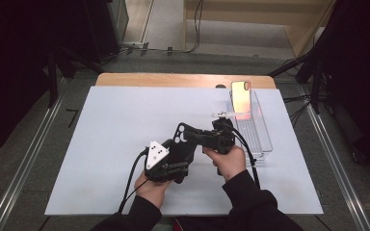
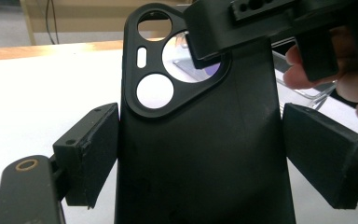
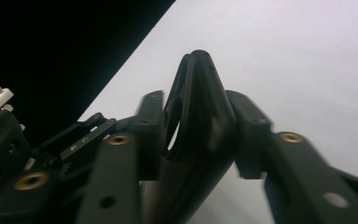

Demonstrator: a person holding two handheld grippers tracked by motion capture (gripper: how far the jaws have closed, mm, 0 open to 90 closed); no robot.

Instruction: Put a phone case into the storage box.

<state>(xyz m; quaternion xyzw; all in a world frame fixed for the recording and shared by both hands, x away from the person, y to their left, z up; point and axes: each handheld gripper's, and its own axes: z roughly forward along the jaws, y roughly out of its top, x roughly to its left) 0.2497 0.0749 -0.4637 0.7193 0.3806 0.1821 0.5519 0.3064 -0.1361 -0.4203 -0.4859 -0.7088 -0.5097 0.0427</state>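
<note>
High view shows both grippers brought together above the middle of the white bench (image 1: 106, 144), with a black phone case (image 1: 185, 139) held between them. The left gripper (image 1: 173, 151) sits low and left, the right gripper (image 1: 211, 136) just beside it toward a clear plastic rack (image 1: 260, 134) at the bench's right side. A phone with a shiny, pinkish back (image 1: 241, 98) stands upright at the far end of that rack.

In the left gripper view the phone case (image 2: 200, 158) stands upright between the left fingers (image 2: 91, 149), its camera cut-outs at the top. The left pad touches the case's edge; the right pad stands a little off it, so these fingers look slack or just parting, not firmly pinched. The other gripper's body crosses the top of the case there.

In the right gripper view the case (image 3: 200, 126) is seen edge-on, and the right gripper's fingers (image 3: 249, 130) are clamped on its two faces near the upper end.

Judging from this, the step in hand is a hand-over: the case passes from the left gripper to the right one. The next move probably calls for the left fingers to open fully and draw back and down, clear of the case's edges, while the right grip holds steady. Then the right gripper could carry the case toward the rack, keeping it upright and lined up with a slot.
</note>
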